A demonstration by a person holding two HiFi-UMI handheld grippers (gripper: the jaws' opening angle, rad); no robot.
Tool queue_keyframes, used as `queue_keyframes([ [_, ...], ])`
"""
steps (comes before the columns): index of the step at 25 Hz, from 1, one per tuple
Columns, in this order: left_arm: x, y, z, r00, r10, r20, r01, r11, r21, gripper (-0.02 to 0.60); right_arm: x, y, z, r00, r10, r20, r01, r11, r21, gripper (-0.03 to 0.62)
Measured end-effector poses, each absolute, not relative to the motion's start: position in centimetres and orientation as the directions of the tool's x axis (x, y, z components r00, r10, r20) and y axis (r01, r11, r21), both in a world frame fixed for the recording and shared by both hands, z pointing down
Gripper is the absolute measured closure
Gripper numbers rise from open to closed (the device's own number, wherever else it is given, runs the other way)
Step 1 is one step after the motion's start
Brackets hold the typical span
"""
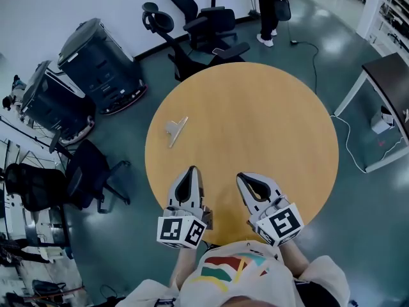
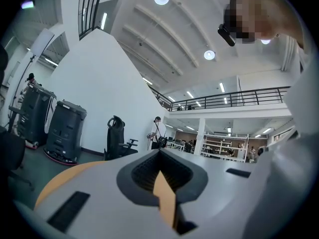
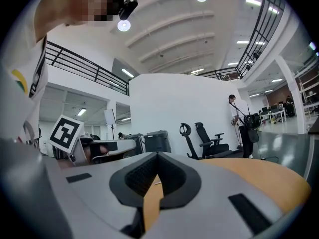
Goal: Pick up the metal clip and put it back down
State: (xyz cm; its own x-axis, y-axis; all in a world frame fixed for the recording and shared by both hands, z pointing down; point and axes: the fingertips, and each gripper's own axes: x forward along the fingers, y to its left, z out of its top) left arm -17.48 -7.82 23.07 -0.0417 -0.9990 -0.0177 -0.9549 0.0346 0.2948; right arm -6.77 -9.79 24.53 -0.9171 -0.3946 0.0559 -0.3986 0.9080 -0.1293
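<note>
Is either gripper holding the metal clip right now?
No, the clip lies on the table, apart from both the left gripper and the right gripper.

The left hand-held gripper (image 1: 191,170) and right hand-held gripper (image 1: 242,178) are pale grey with dark ribbed pads (image 2: 147,172). Each carries a black-and-white marker cube (image 1: 181,231) at its six o'clock end. The white shirt (image 1: 255,280) bears a red, yellow and teal print.

a round wooden table (image 1: 268,107) stands on a glossy dark grey-green floor (image 1: 374,235). its top is a plain light brown, smooth, with a thin darker rim. one thing lies directly on it: a small silver metal clip (image 1: 176,130), flat on the wood between nine and ten o'clock of the top, close to the edge. its long arm runs roughly from one o'clock to seven o'clock.
</note>
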Motion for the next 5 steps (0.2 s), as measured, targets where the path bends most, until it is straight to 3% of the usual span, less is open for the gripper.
queue_keyframes([
  [5,-17.97,-7.54,23.15,-0.047,-0.999,-0.014,-0.952,0.040,0.302,0.538,-7.51,-9.39,24.72,-0.920,-0.387,0.068,-0.392,0.912,-0.119,0.582],
])
